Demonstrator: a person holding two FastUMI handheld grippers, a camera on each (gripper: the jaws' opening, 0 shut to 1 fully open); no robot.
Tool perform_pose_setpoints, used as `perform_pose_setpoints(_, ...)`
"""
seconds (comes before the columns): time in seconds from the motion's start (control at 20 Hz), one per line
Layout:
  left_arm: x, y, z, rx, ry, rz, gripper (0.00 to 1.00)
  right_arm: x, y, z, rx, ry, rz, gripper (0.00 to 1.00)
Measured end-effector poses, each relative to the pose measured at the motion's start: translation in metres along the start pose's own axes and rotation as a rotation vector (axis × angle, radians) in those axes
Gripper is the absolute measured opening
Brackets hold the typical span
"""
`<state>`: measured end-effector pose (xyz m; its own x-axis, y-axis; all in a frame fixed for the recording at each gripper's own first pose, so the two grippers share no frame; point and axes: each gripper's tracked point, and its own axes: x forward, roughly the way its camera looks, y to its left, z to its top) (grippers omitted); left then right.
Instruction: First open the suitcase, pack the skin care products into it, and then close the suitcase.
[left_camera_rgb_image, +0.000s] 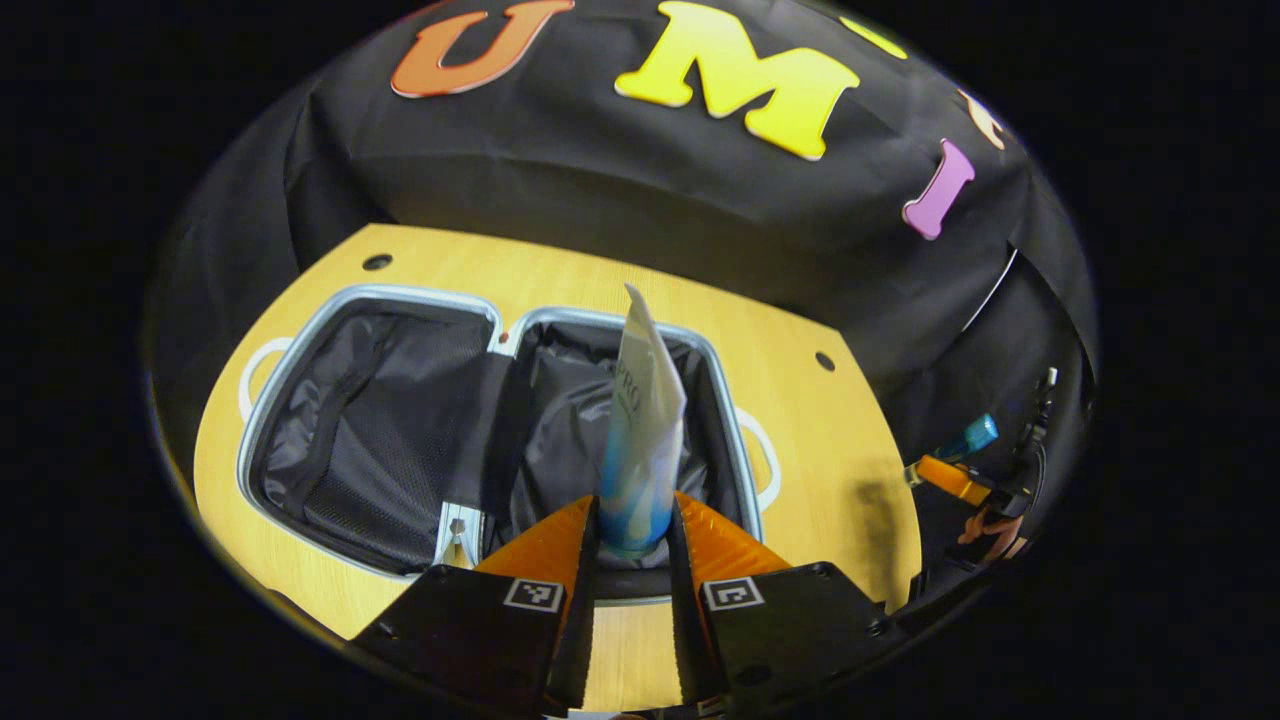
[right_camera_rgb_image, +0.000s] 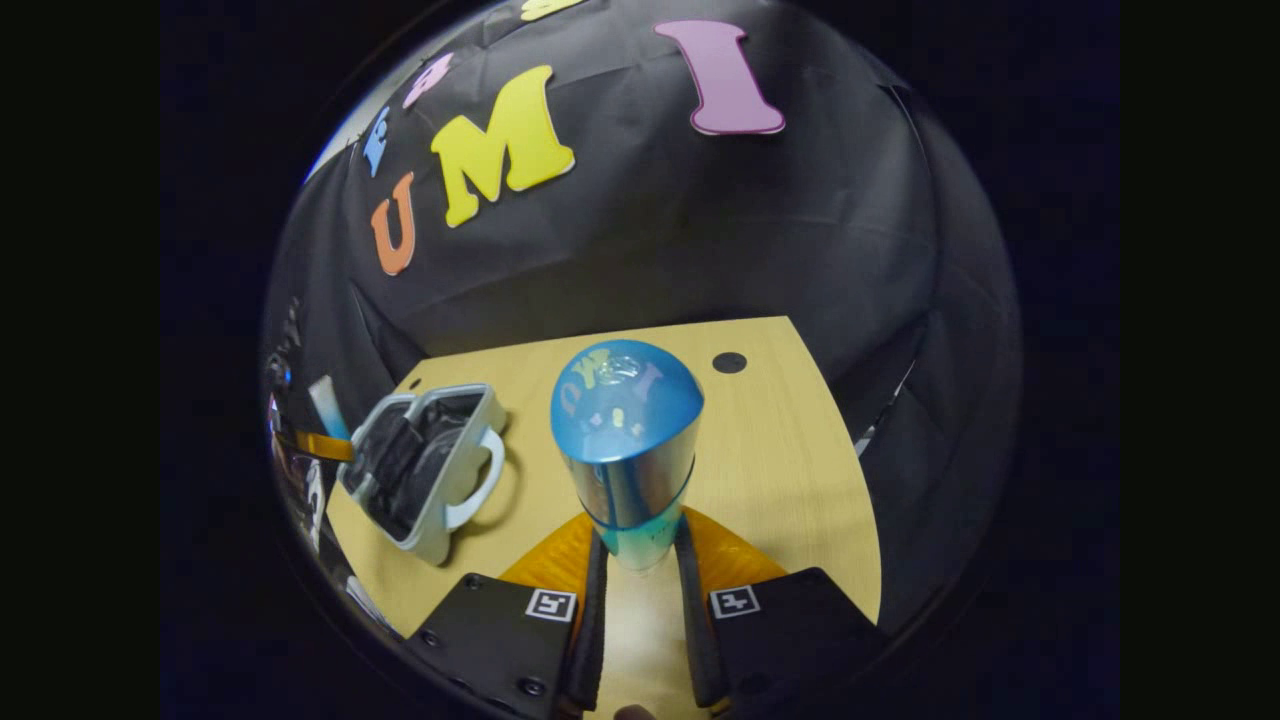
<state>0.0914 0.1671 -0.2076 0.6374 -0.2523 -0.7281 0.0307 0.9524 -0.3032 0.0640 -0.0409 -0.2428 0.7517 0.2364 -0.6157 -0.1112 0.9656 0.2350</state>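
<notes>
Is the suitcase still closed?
No, the suitcase lies open flat on the table, its dark lining showing in both halves.

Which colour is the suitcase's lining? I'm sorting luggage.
Black, seen best in the left gripper view, inside the open suitcase.

Open suitcase (left_camera_rgb_image: 400, 440), upright tube (left_camera_rgb_image: 640, 440), bottle (right_camera_rgb_image: 626, 450)

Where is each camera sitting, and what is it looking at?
Left gripper view: rides on the left gripper, looking down its fingers at the open suitcase on the wooden table; they hold a white and blue tube.
Right gripper view: rides on the right gripper, facing across the table; its fingers grip a shiny blue bottle.
Shared: suitcase, table; each shows the other gripper far off.
</notes>
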Motion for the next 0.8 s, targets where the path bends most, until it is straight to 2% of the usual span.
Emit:
perform_pose_setpoints(0.2,0.044,0.026,-0.006,-0.036,0.207,-0.035,0.37,-0.044,0.015,0.002,0.045,-0.013,0.025,0.32)
perform_pose_setpoints(0.25,0.054,0.031,-0.011,-0.048,0.269,-0.044,0.37,-0.052,0.016,0.000,0.051,-0.016,0.019,0.29)
perform_pose_setpoints(0.3,0.062,0.036,-0.013,-0.051,0.319,-0.050,0.37,-0.058,0.014,-0.004,0.043,-0.019,0.001,0.29)
perform_pose_setpoints(0.35,0.070,0.039,-0.016,-0.047,0.366,-0.053,0.37,-0.065,0.011,-0.009,0.033,-0.020,-0.020,0.34)
perform_pose_setpoints(0.55,0.089,0.050,-0.034,-0.036,0.544,-0.036,0.37,-0.087,0.003,-0.022,0.110,-0.008,-0.070,0.29)
perform_pose_setpoints(0.8,0.097,0.052,-0.037,-0.125,0.681,-0.008,0.36,-0.103,-0.002,-0.022,0.152,-0.026,-0.106,0.31)
